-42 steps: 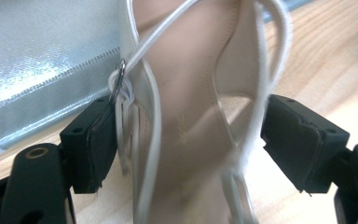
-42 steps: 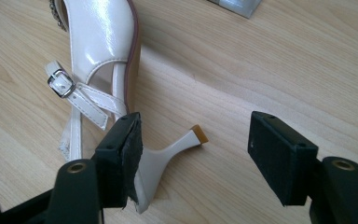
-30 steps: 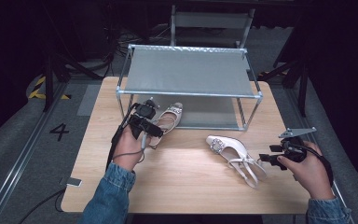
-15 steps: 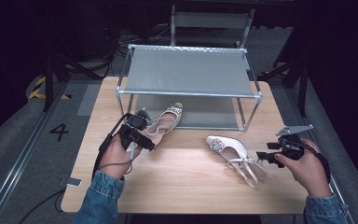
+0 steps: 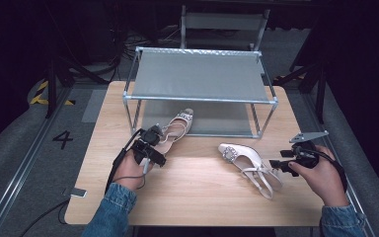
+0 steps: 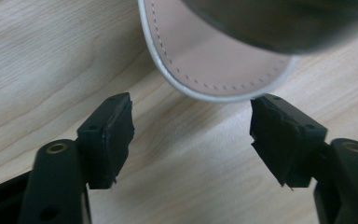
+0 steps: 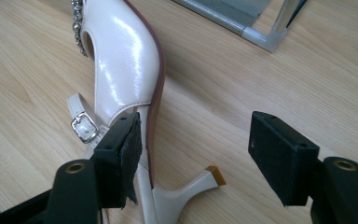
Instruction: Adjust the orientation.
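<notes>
Left gripper [image 5: 150, 143], jaws apart and just narrowing, nothing between them, at the heel end of the left shoe [image 5: 175, 129], which lies at the rack's [image 5: 200, 100] lower front. Right gripper [image 5: 287, 160], jaws wide and gripping nothing, sits at 3 o'clock of the right shoe [image 5: 249, 160], lying on its side on the table [image 5: 197, 197].

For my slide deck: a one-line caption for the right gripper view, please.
Open right gripper poised over a white heeled shoe lying on its side on the wooden table.
</notes>
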`<state>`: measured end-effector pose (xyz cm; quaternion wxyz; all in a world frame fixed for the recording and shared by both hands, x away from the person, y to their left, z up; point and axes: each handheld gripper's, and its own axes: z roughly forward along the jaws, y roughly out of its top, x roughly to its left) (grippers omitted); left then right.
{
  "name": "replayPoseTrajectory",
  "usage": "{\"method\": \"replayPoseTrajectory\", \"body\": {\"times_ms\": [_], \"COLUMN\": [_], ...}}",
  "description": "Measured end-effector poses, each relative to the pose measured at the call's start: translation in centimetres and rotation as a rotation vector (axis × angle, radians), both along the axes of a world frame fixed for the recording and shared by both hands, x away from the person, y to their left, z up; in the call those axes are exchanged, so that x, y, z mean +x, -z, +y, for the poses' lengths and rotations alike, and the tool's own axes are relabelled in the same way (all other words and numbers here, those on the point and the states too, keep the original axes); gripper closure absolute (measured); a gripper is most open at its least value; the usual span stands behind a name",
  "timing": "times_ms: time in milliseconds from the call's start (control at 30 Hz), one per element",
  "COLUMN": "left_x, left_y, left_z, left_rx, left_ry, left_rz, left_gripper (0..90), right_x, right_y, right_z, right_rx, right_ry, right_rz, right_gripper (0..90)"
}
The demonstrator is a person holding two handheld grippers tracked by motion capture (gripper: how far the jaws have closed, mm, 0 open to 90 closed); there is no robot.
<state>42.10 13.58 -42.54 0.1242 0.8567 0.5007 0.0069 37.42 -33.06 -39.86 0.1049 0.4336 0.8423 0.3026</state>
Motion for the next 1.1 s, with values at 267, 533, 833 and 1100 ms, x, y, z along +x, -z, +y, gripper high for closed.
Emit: {"method": "replayPoseTrajectory", "body": {"times_ms": [267, 533, 833, 1100], "left_x": [0.3, 0.4, 0.3, 0.6], "left_y": [1.3, 1.2, 0.2, -0.8], "left_z": [-0.3, -0.8, -1.7, -2.4], "left_rx": [0.021, -0.045, -0.081, -0.101], "left_ry": [-0.017, 0.024, 0.021, 0.029], "left_rz": [-0.093, -0.147, -0.201, -0.255], "left_gripper": [45.1, 58.2, 69.9, 73.7], "right_x": [-0.1, -0.2, -0.4, -0.7], "right_y": [0.1, 0.4, 0.4, 0.7], "right_z": [0.1, 0.3, 0.1, -0.2], "right_rx": [0.001, -0.003, -0.004, -0.007], "right_ry": [0.004, 0.000, 0.007, 0.017], "right_rz": [0.010, 0.016, 0.020, 0.026], "right_gripper": [35.8, 35.8, 35.7, 35.6]}}
